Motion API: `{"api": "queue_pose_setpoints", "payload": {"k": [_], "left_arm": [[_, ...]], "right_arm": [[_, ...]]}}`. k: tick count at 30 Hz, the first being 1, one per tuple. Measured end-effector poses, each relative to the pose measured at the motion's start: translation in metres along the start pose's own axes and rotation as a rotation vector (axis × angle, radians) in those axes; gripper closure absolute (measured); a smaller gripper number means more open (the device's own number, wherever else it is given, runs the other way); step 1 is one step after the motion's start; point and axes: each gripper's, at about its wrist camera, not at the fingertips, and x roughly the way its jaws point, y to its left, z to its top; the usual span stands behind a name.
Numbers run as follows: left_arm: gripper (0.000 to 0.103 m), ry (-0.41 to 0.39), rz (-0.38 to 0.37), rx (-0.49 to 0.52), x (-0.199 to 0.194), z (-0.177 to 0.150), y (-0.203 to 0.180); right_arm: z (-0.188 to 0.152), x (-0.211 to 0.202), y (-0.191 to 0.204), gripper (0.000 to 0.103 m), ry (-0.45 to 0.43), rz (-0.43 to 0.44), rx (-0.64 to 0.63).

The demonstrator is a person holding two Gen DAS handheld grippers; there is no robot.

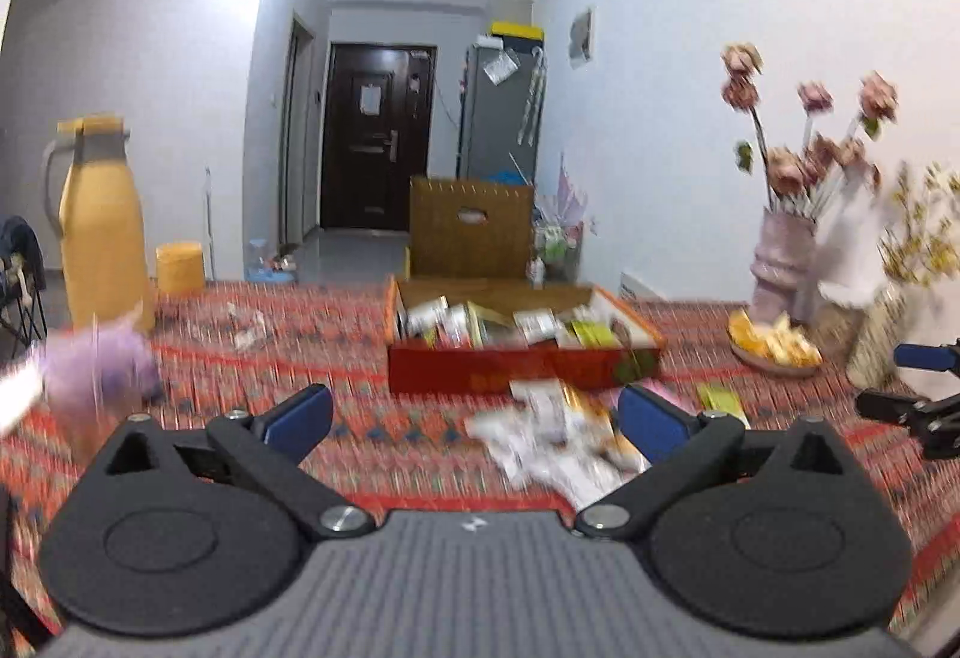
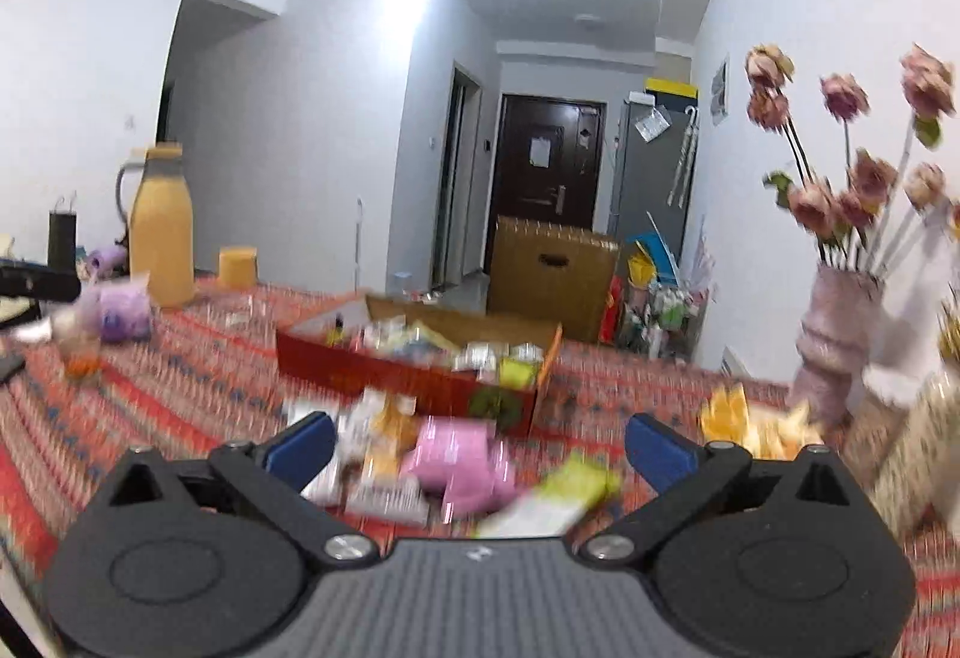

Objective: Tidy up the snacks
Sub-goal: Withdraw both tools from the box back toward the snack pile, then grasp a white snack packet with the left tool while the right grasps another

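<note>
A red open box (image 1: 522, 367) (image 2: 414, 379) holding several snack packets stands on the patterned tablecloth. Loose snack packets (image 1: 558, 436) lie in a blurred heap in front of it. In the right wrist view that heap shows a pink packet (image 2: 462, 457) and a yellow-green packet (image 2: 564, 490). My left gripper (image 1: 474, 418) is open above the cloth, with nothing between its blue pads. My right gripper (image 2: 480, 445) is open too, over the loose packets without touching them. The right gripper's fingers (image 1: 918, 394) show at the right edge of the left wrist view.
A yellow jug (image 1: 102, 226) (image 2: 162, 229) and a yellow cup (image 1: 180, 268) stand at the far left, with a purple soft toy (image 1: 99, 373) nearer. A vase of pink flowers (image 1: 786, 262) (image 2: 840, 334) and a plate of orange food (image 1: 774, 349) sit at the right. A wicker chair back (image 1: 474, 226) stands behind the table.
</note>
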Motion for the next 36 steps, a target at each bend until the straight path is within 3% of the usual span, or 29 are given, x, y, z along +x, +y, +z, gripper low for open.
{"api": "queue_pose_setpoints", "payload": {"k": [2,5,7,13,21,26,32,36], "left_arm": [[0.000,0.014,0.010,0.009,-0.006,-0.024,-0.004],[0.000,0.019,0.092,0.033,-0.011,-0.050,-0.007],[0.000,0.049,0.095,0.040,-0.010,-0.057,-0.007],[0.000,0.097,0.101,0.048,0.003,-0.059,-0.008],[0.000,0.151,0.076,0.078,0.033,-0.059,-0.018],[0.000,0.182,0.087,0.059,0.055,-0.061,-0.009],[0.000,0.201,0.120,0.006,0.078,-0.059,0.017],[0.000,0.209,0.153,-0.009,0.085,-0.058,0.036]], "right_arm": [[-0.030,-0.013,0.011,0.000,0.016,-0.026,0.015],[-0.067,-0.025,0.024,0.000,0.029,-0.039,0.059],[-0.085,-0.027,0.029,0.000,0.053,-0.060,0.070],[-0.103,-0.021,0.038,0.000,0.112,-0.088,0.051],[-0.088,-0.003,0.036,0.000,0.103,-0.063,0.088],[-0.068,0.020,0.037,0.007,0.122,-0.016,0.103],[-0.032,0.083,0.062,0.022,0.201,0.101,0.095],[-0.012,0.136,0.092,0.022,0.257,0.180,0.032]]}}
